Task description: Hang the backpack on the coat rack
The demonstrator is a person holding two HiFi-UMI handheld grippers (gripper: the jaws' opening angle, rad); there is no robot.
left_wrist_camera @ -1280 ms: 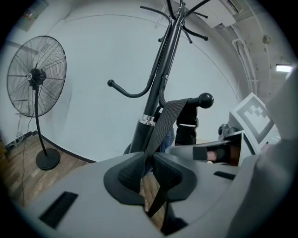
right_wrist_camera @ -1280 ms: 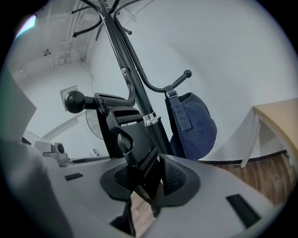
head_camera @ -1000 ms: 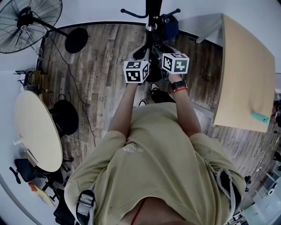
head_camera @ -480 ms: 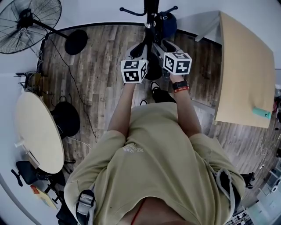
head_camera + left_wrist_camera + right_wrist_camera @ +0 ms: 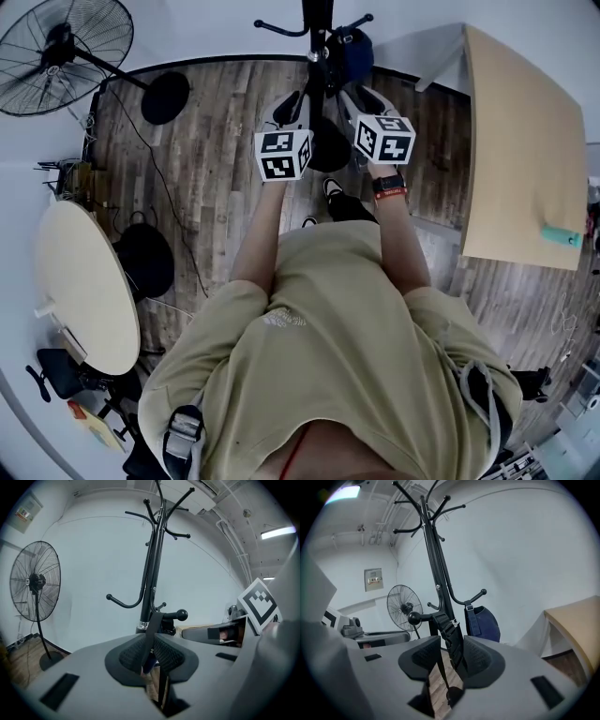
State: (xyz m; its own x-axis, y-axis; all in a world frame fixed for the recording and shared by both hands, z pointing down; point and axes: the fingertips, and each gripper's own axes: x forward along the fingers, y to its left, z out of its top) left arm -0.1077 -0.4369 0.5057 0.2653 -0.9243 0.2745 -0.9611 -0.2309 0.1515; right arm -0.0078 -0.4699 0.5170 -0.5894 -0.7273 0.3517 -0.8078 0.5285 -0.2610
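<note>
The head view alone takes in the whole room: the wooden plank floor [image 5: 216,141], the pale rectangular desk [image 5: 525,141] right of the black metal coat rack [image 5: 318,23], the pale round desk [image 5: 84,281] well to the rack's left, and the person's beige shirt [image 5: 328,356] near the camera. The black standing fan [image 5: 35,581] is left of the rack and well apart from it. The gripper views show it upright, the head view from above.

The dark blue backpack [image 5: 485,623] hangs just right of the rack's pole, its blue buckled strap running up to a hook. The right gripper view shows this plainly, and the head view shows only a blue patch behind the pole.

Both grippers point at the rack, side by side. The head view shows their marker cubes but not their grip. The left gripper [image 5: 151,651] is clamped on a thin black strap [image 5: 153,630] that leads up to the rack's ball-tipped hook [image 5: 182,615]. The right gripper [image 5: 452,653] has just been closing and presses on a broad black buckled strap [image 5: 453,637] running up to that same hook. No view shows whether these black straps belong to the backpack.
</note>
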